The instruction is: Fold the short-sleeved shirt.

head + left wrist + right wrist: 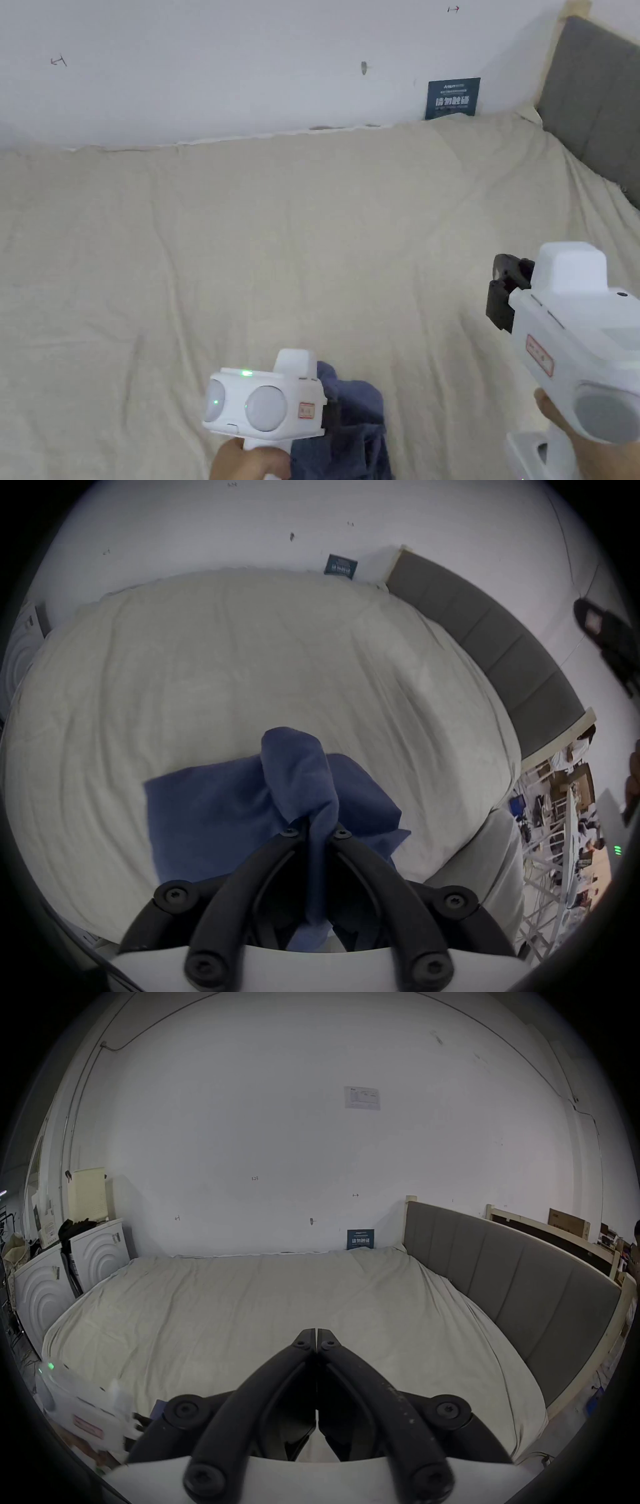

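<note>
the left gripper (317,830) pinches a bunched fold of the blue shirt (214,812) near the front edge of the bed (312,250). the right gripper (317,1335) is pressed together on nothing, above the bed's right side. better to carry the shirt to the middle and spread it flat first, with the right gripper taking a second corner.

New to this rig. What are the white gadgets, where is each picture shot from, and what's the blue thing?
No robot here: a person holds a white handheld tool with two black jaws in each hand. One picture comes from a camera on the person's head; the two round fisheye pictures come from cameras riding on each tool.

The left tool has its jaws closed on a bunched dark blue fabric shirt, which is gathered up rather than laid flat, over the wrinkled cream-coloured bed sheet. The right tool has its jaws together with nothing between them, held above the sheet.

A grey padded headboard runs along the bed's right side, with a white wall behind.
</note>
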The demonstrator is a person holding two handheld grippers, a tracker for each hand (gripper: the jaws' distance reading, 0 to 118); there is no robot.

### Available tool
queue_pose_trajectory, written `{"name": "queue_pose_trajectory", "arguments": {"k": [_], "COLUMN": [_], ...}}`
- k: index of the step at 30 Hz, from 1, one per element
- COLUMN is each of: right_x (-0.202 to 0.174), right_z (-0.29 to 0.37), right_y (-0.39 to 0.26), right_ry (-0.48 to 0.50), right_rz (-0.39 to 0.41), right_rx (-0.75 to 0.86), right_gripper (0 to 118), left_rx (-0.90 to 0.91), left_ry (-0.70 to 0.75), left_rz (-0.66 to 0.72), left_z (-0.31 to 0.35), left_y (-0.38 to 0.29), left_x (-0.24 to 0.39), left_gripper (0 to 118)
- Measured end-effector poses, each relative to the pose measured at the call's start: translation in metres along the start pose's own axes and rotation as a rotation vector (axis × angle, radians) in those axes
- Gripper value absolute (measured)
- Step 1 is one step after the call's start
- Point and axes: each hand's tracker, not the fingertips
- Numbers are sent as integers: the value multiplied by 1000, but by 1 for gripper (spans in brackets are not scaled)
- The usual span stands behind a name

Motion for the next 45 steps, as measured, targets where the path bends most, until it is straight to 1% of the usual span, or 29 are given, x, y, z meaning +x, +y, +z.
{"name": "queue_pose_trajectory", "arguments": {"k": [1,3,4,5,6,8,11,12,13,16,18,19,20,22,24,26,29,34,36,39,41,43,45], "right_x": [2,8,10,11,12,16,12,11,10,10,8,8,7,7,7,7,1,14,19,23,26,28,29], "right_z": [1,1,1,2,2,0,3,4,4,2,1,0,0,-1,-2,-3,2,0,-1,0,0,0,1], "right_y": [0,-2,-2,-2,-2,-3,-2,-1,0,0,0,0,1,1,0,-1,0,-4,-7,-11,-13,-15,-16], "right_ry": [-4,-11,-14,-17,-21,-24,-25,-24,-23,-15,-10,-8,-6,-2,2,7,10,-9,-16,-28,-33,-35,-34], "right_rz": [-3,-5,-4,-4,-4,-10,-19,-20,-19,-17,-18,-17,-17,-16,-16,-15,-14,-23,-37,-41,-42,-46,-50], "right_rx": [-1,-2,-2,-2,-4,-4,-3,-3,-2,2,3,4,5,7,8,7,2,-6,-8,-16,-24,-28,-27], "right_gripper": [2,2,2,2,2,2,2,2,2,2,2,2,2,2,2,2,2,2,2,2,2,2,2], "left_rx": [-6,-19,-22,-14,20,101,210,267,327,489,531,534,521,492,451,396,320,222,200,115,182,162,159], "left_ry": [5,-10,-17,-32,-63,-82,-57,-41,-30,23,93,123,172,159,181,175,117,76,66,66,81,63,48], "left_rz": [0,0,8,17,23,24,32,33,38,41,26,13,-11,-16,-31,-49,-70,-165,-176,-166,-164,-104,-118], "left_z": [-8,-15,-16,-12,-8,7,32,43,53,77,80,79,76,72,60,41,18,-23,-38,-72,-77,-70,-62], "left_y": [-2,-3,-3,-4,-6,-5,-1,0,-1,-5,-8,-10,-13,-17,-26,-34,-45,-53,-54,-58,-62,-57,-54], "left_x": [4,8,10,12,13,13,8,5,2,-12,-19,-21,-23,-31,-32,-23,-7,30,39,46,45,41,39], "left_gripper": [22,76,96,112,115,112,112,111,106,70,28,4,1,0,0,0,0,0,0,0,0,0,0]}}
